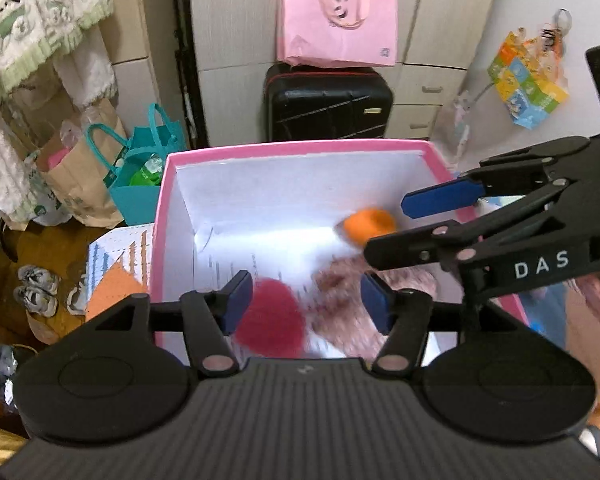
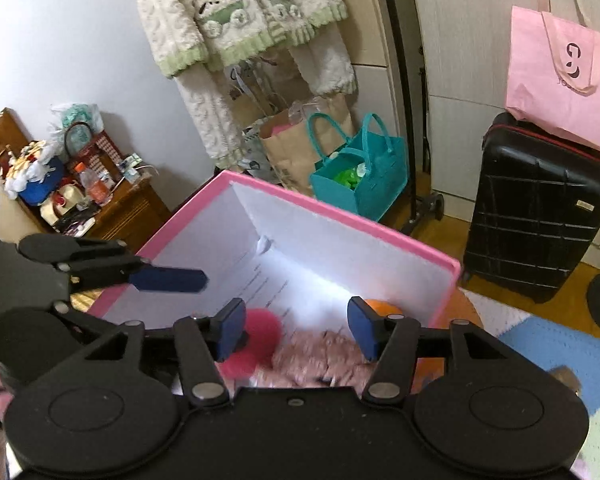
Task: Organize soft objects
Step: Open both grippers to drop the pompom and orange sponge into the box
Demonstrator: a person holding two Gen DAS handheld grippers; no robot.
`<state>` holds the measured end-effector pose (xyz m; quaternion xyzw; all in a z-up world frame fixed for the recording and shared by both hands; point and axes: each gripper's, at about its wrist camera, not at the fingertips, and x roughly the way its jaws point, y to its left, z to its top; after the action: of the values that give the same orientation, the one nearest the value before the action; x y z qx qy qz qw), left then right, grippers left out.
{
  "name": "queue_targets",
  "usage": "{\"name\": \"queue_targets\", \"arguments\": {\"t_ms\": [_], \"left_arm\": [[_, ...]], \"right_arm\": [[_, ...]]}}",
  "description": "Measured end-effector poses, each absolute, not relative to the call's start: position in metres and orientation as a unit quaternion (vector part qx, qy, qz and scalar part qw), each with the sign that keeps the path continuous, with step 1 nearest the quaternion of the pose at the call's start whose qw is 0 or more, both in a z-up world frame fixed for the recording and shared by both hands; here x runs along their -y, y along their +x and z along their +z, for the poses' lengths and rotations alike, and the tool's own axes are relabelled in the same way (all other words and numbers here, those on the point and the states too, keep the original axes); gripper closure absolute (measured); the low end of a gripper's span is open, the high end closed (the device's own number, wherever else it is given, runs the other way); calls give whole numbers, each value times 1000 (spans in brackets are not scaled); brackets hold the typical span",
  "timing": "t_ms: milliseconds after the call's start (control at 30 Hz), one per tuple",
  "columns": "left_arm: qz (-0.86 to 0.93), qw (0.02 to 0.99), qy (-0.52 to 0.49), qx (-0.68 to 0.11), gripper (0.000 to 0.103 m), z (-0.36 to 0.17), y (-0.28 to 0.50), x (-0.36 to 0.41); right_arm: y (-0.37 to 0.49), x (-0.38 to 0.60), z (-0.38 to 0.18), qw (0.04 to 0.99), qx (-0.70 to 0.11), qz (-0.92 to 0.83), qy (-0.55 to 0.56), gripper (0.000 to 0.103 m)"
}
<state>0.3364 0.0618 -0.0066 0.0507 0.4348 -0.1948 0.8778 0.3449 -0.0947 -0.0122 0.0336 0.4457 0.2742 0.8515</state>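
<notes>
A pink box point(image 1: 296, 146) with white inner walls and printed paper on its floor stands open below both grippers. Inside lie a red fuzzy object point(image 1: 270, 316), a pale pink fuzzy object point(image 1: 340, 304) and an orange ball point(image 1: 370, 220), all blurred. My left gripper point(image 1: 306, 304) hangs open over the red and pink ones, its blue pads touching neither. My right gripper point(image 1: 388, 228) reaches in from the right, open near the orange ball. The right wrist view shows the same box point(image 2: 340, 219), red object point(image 2: 260, 324), pink object point(image 2: 320, 356) and orange ball point(image 2: 380, 306) under the open right gripper point(image 2: 296, 326).
Behind the box, a black suitcase point(image 1: 328, 104) carries a pink bag point(image 1: 336, 24). A teal bag point(image 1: 140, 176) and a brown paper bag point(image 1: 80, 188) stand at the left under hanging fleece clothes. A cluttered wooden cabinet point(image 2: 132, 208) is at far left.
</notes>
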Motion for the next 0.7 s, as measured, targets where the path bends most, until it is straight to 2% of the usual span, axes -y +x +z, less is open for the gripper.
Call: {"name": "queue_targets", "arguments": {"t_ms": [67, 433, 533, 700], "left_arm": [[-199, 877, 51, -435, 36, 0, 325, -65], [-199, 887, 47, -415, 28, 41, 259, -85], [-207, 886, 47, -412, 14, 50, 240, -86], [-222, 886, 45, -406, 11, 59, 206, -84]], "right_arm": [[332, 98, -7, 854, -440, 278, 26, 41], [253, 101, 37, 870, -400, 283, -55, 41], [231, 102, 49, 875, -384, 285, -72, 40], [198, 107, 62, 882, -361, 289, -91, 39]]}}
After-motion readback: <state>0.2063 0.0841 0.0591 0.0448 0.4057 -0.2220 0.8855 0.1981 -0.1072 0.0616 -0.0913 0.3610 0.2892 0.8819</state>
